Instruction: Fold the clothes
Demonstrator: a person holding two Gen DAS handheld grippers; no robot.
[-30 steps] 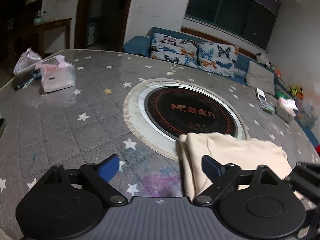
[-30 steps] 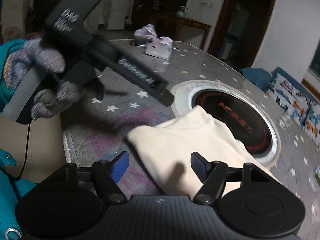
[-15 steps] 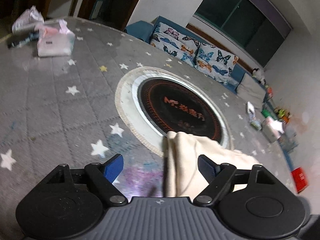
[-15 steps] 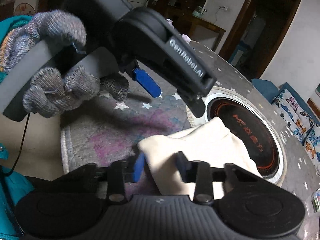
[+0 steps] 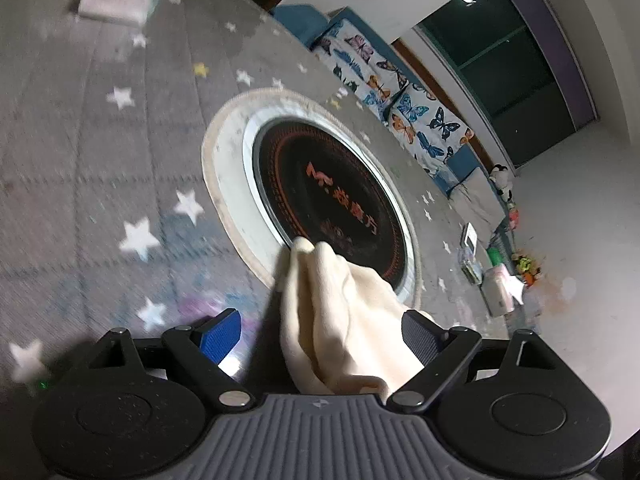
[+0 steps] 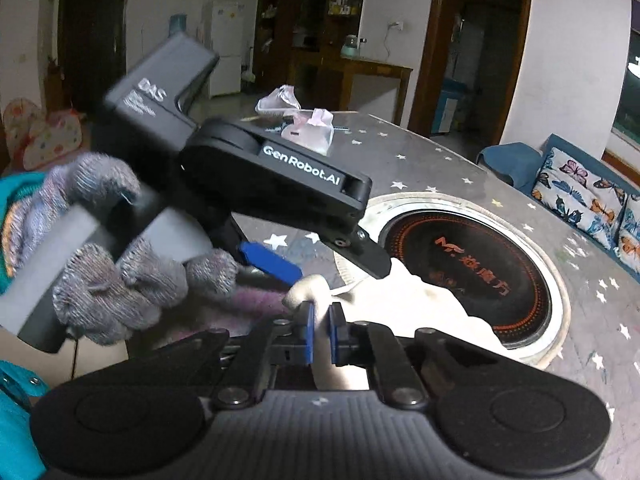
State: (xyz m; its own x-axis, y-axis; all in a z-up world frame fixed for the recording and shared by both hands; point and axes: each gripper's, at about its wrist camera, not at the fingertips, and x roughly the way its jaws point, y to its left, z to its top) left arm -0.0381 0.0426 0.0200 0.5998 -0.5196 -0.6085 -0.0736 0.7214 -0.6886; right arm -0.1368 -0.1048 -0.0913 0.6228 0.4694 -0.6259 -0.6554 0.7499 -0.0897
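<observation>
A cream garment (image 5: 340,300) lies bunched on the grey star-patterned table cover (image 5: 100,160), its far edge over the round black hotplate (image 5: 332,200). My right gripper (image 6: 321,332) is shut on a raised fold of the cream garment (image 6: 420,312). In the left wrist view, my left gripper (image 5: 320,328) straddles the bunched cloth. Its jaws are opening and the blue pads stand clear of the fabric. In the right wrist view the left gripper (image 6: 324,270) hovers just above the pinched fold, held by a grey-gloved hand (image 6: 100,272).
A pink tissue pack (image 5: 116,0) sits at the far left of the table. Small boxes and packets (image 5: 496,288) crowd its right rim. Behind the table runs a sofa with butterfly cushions (image 5: 400,100). A teal sleeve (image 6: 16,420) is at the near left.
My right gripper has closed on the garment's near corner and raised it a little. My left gripper has rolled and come down over the cloth, which has bunched up into a ridge.
</observation>
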